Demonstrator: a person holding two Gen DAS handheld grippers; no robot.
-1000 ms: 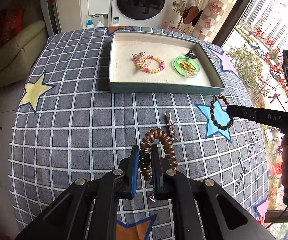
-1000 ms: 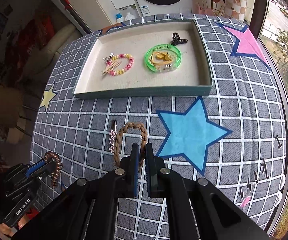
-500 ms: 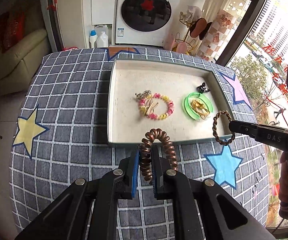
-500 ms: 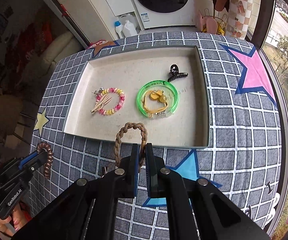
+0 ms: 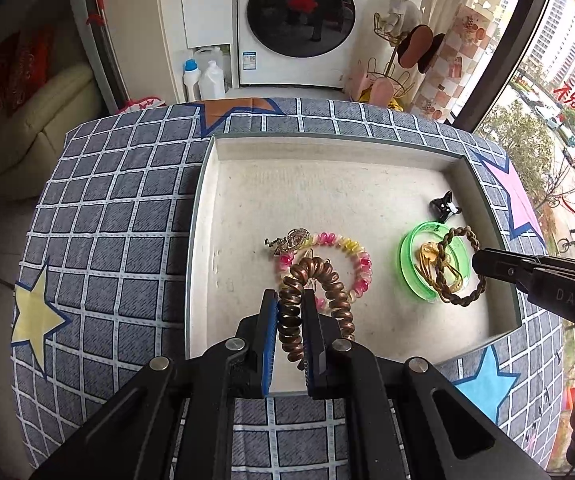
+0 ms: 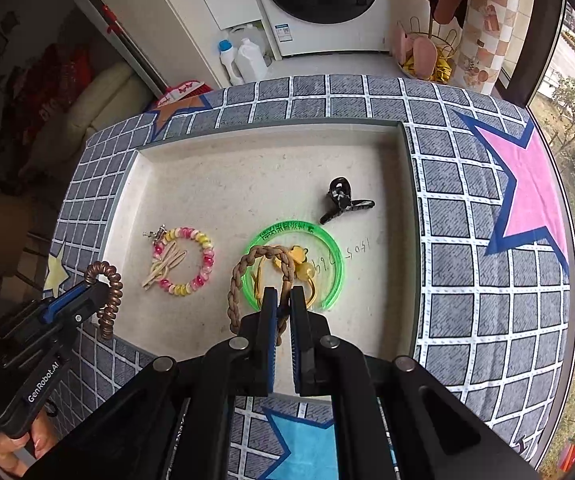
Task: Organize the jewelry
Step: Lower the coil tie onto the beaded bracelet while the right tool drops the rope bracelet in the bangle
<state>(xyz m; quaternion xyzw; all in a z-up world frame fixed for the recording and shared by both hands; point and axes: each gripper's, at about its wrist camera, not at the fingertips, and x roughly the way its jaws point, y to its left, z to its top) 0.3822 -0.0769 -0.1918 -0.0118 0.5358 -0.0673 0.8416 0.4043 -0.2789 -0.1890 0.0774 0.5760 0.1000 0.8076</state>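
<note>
Both claws are over the tray (image 6: 405, 216) now — the left claw (image 5: 290, 320) pinches a copper spiral hair tie (image 5: 311, 300), hanging above the pink-and-yellow bead bracelet (image 5: 351, 256) near the tray's front edge. The right claw (image 6: 282, 312) is pressed onto a braided brown loop (image 6: 247, 280), which dangles over the green bangle (image 6: 327, 248). A black hair clip (image 6: 343, 200) lies toward the tray's far right corner — all on the checked tabletop (image 6: 487, 280).
</note>
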